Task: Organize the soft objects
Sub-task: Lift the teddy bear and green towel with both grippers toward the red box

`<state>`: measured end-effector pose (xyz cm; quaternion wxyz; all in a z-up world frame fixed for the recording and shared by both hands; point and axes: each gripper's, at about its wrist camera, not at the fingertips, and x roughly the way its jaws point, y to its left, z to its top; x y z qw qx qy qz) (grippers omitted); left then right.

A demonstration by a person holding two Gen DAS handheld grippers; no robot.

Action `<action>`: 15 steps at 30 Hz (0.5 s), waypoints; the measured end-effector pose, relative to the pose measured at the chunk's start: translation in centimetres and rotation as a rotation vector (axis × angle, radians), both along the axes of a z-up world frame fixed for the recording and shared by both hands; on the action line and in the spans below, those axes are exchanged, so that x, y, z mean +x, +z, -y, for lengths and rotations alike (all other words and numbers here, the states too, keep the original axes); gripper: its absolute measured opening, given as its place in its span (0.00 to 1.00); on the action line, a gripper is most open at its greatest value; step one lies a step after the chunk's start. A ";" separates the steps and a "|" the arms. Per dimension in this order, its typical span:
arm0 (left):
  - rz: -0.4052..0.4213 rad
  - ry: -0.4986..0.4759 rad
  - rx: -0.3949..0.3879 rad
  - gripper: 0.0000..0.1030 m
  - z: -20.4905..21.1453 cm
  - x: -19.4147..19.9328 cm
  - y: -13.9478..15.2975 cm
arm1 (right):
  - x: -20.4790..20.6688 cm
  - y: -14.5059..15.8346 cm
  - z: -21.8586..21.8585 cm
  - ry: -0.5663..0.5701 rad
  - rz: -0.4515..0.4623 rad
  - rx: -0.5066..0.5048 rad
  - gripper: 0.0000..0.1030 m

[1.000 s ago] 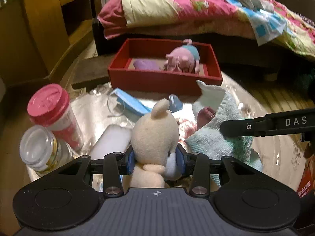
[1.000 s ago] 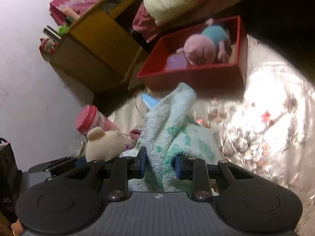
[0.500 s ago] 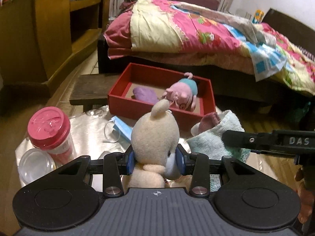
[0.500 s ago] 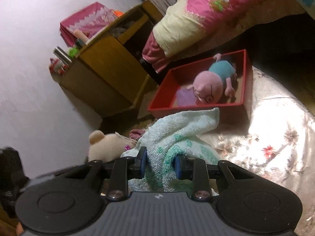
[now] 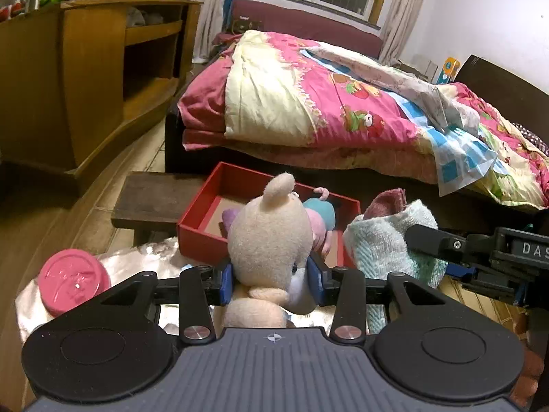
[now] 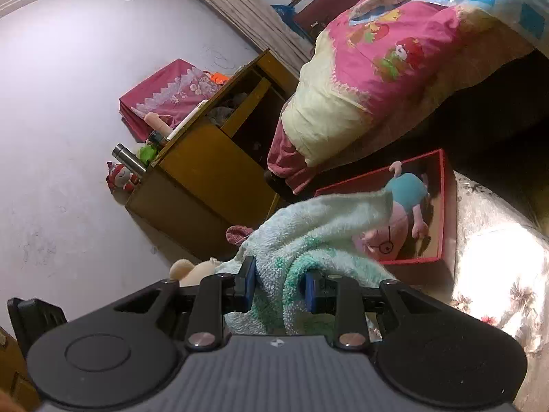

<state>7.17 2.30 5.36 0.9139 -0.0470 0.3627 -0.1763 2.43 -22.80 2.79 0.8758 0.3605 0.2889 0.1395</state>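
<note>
Left gripper [image 5: 271,279] clamps cream plush bear [image 5: 266,237] at neck, raised just short of red box [image 5: 199,237], likely for drop-in. Right gripper [image 6: 279,283] pinches mint towel [image 6: 308,237], also near red box; pig plush [image 6: 394,226] already inside.

Two soft toys are in sight: one cream plush bear [image 5: 271,230] and one pink plush pig in a blue top [image 6: 401,213]. There is one pale green terry towel [image 6: 319,226], with one dusty-pink cloth [image 5: 386,201] tucked in it. One shallow red cardboard box [image 5: 199,237] stands at the table's far edge. One cup with a pink plastic lid [image 5: 73,278] stands at the table's left edge.
</note>
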 end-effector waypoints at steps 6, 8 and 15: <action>0.011 0.002 -0.015 0.42 0.3 1.1 0.3 | 0.7 -0.1 0.5 -0.004 0.003 0.023 0.05; 0.012 0.004 -0.027 0.42 0.3 1.4 0.5 | 1.1 -0.4 1.2 0.002 -0.010 0.090 0.05; 0.016 0.010 -0.057 0.42 0.2 2.1 0.8 | 2.2 -1.0 3.1 -0.003 -0.020 0.256 0.05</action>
